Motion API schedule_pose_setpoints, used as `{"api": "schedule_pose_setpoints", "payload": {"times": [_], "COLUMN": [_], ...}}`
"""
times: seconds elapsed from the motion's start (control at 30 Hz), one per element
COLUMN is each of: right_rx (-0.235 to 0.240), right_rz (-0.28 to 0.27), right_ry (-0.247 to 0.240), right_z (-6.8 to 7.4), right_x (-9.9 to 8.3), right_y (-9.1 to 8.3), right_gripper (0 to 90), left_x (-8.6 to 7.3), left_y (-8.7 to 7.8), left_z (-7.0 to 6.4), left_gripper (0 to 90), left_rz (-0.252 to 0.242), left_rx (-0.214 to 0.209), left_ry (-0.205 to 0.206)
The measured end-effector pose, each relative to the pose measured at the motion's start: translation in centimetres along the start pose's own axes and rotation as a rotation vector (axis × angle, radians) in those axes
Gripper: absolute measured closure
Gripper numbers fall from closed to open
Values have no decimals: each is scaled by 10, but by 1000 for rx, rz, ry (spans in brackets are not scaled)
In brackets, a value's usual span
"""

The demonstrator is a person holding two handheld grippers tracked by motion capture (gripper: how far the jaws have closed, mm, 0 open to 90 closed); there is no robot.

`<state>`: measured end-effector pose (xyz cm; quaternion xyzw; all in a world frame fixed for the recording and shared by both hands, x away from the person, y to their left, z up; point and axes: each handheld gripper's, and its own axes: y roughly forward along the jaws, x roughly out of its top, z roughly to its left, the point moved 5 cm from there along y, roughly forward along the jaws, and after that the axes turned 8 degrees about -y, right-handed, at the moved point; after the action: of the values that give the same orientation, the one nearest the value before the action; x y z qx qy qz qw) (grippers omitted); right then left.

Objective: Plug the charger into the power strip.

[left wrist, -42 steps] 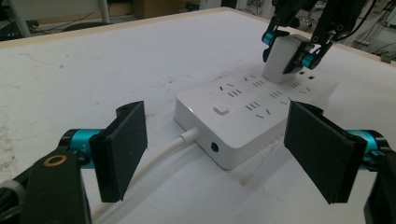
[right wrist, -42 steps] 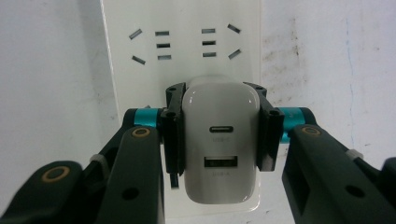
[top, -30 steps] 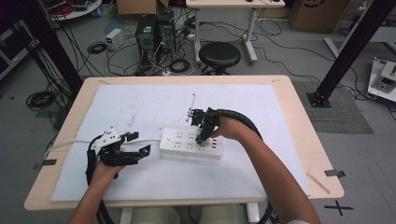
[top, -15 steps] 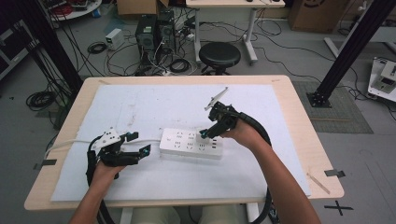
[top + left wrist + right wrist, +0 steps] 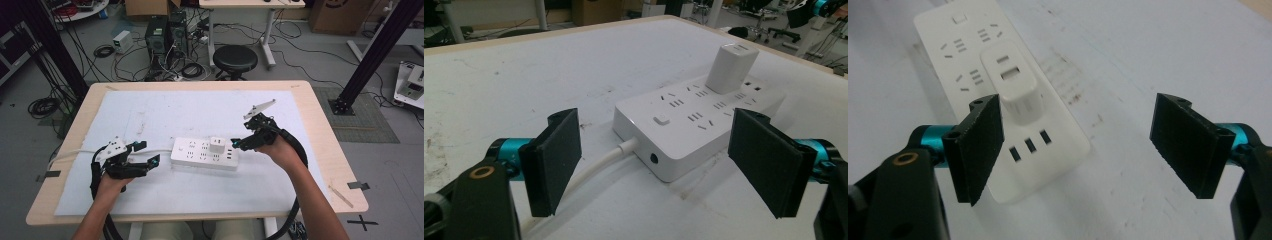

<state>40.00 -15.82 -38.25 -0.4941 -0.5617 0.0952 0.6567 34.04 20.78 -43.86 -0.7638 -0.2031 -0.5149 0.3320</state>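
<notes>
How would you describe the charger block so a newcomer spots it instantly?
On the white mat covering the wooden table lies a white power strip. The charger block stands plugged into its top, toward the end near the right gripper. It is the only raised cube on the flat strip.

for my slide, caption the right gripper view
Open right gripper poised over a white charger plugged into a power strip.

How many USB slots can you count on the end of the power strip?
3, in a row on the strip at its end nearest the right gripper, just past the plugged-in charger. None look hidden.
</notes>
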Motion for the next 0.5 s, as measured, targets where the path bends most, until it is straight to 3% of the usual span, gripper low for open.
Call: {"api": "schedule_pose_setpoints", "payload": {"times": [0.17, 0.5], "right_rx": [-41, -124], "right_rz": [-20, -139], "right_ry": [42, 133], "right_z": [1, 5], "right_x": [-22, -56], "right_y": [-11, -36], "right_gripper": [220, 218], "left_x": [0, 0], "left_y": [1, -1], "left_z": [-1, 1], "left_gripper": [213, 213], "left_rz": [6, 8], "left_rx": [1, 8], "left_ry": [3, 0]}}
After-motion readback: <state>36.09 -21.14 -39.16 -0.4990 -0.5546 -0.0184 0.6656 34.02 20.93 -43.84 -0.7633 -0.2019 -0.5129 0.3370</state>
